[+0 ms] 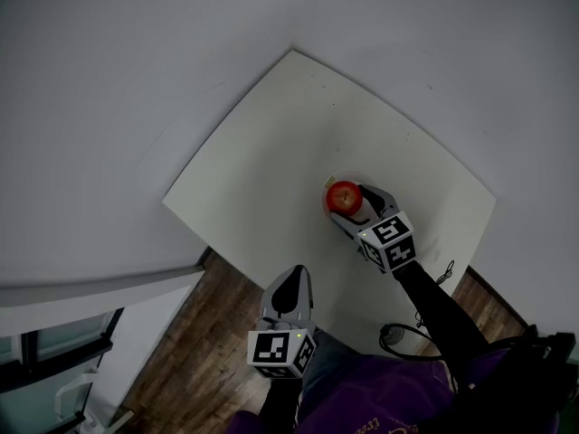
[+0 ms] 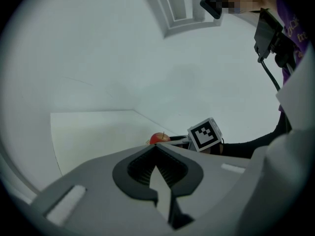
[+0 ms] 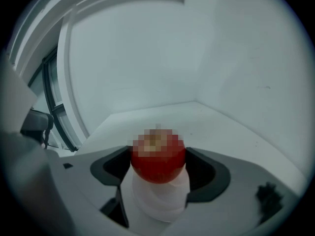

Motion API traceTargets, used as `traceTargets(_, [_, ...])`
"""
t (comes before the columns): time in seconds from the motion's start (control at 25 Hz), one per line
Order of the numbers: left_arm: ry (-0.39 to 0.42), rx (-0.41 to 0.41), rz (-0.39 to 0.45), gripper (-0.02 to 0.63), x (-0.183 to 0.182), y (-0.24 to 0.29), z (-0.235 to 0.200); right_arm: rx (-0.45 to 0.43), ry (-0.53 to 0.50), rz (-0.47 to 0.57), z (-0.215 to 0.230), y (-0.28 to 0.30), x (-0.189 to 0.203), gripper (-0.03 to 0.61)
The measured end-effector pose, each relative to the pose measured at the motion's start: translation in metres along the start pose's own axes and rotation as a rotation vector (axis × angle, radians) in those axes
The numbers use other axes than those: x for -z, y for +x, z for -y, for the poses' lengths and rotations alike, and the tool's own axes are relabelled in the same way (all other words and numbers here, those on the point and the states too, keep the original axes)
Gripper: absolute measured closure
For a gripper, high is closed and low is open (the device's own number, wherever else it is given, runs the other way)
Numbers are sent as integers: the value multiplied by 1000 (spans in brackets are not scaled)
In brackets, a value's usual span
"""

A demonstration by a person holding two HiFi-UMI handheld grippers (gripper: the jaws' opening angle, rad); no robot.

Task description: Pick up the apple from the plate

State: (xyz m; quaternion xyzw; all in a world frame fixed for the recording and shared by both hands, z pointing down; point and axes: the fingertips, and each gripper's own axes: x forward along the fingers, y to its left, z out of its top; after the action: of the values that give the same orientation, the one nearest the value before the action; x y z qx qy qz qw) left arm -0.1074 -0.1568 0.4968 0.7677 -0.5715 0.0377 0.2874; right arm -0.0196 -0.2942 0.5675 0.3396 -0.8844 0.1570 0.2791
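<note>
**Red apple clamped in the right tool**

White desk (image 1: 271, 152) set into a corner of plain pale walls. Brown wooden floor (image 1: 208, 333) below its near edge, and a dark-framed window (image 1: 54, 360) at the lower left of the head view.

Over the middle of the desk, the right tool (image 1: 350, 202), closed on a red apple (image 1: 344, 195). One dark pad against each flank of the fruit, stem end upward, plain to see in the right gripper view. Beneath the apple, between the jaws, only something white: desk or plate, cannot tell. In the head view, a thin pale sliver just behind the apple, too small to name. Lifted clear or touching something below: cannot tell either. Marker cube (image 1: 389, 242) just behind the jaws, then a dark sleeve (image 1: 443, 315) running back to a purple garment (image 1: 380, 387). Thin black cable (image 1: 395, 335) looped near the desk's near edge, beside the sleeve.

Left tool (image 1: 297, 277) well apart from the apple and closer to the body, hanging over the desk's near edge and the floorboards. Jaws together at the tips with nothing between them, as the left gripper view shows. In that same view, the apple small and far off beyond the closed tips, with the right tool's cube just beside it.
</note>
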Motion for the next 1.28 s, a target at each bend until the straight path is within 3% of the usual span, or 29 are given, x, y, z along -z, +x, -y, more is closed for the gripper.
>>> traceTargets(1.28, [47,53,74,607,-16,-29,40,62,7,167,-18,-93,-36,225])
